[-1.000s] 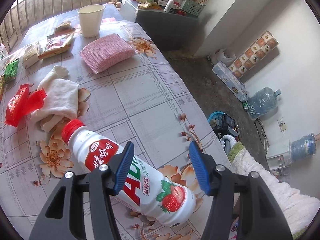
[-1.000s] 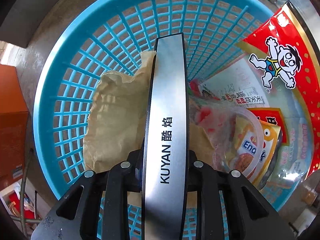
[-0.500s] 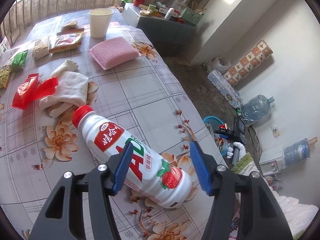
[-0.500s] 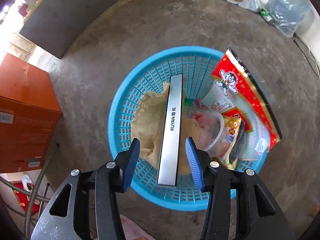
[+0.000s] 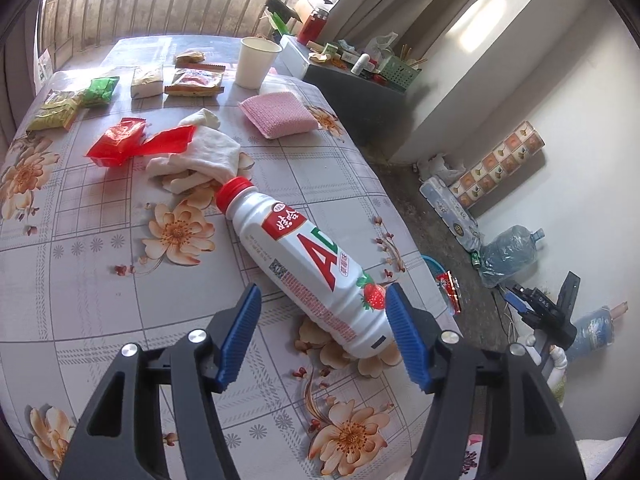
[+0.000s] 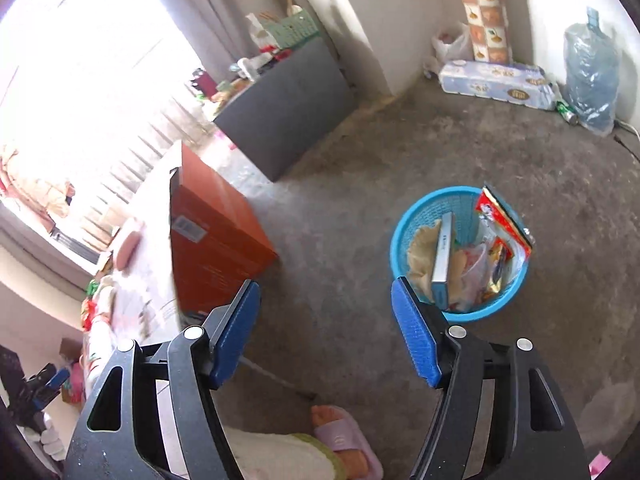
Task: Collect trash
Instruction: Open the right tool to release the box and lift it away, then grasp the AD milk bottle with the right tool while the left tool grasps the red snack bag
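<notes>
— Trash on the table [image 5: 100, 280]: one white bottle [image 5: 308, 264] with a red cap lies on its side, its base between the left gripper [image 5: 320, 336]'s two spread blue pads, untouched. Beyond it, one red wrapper [image 5: 132, 144] and one crumpled cloth [image 5: 200, 156].
— And the right gripper [image 6: 326, 330]?
— Its jaws have just been opening; they stand wide, holding nothing. One blue basket [image 6: 404, 228] sits on the floor ahead and right, with one silver box [image 6: 444, 256] and wrappers inside.
</notes>
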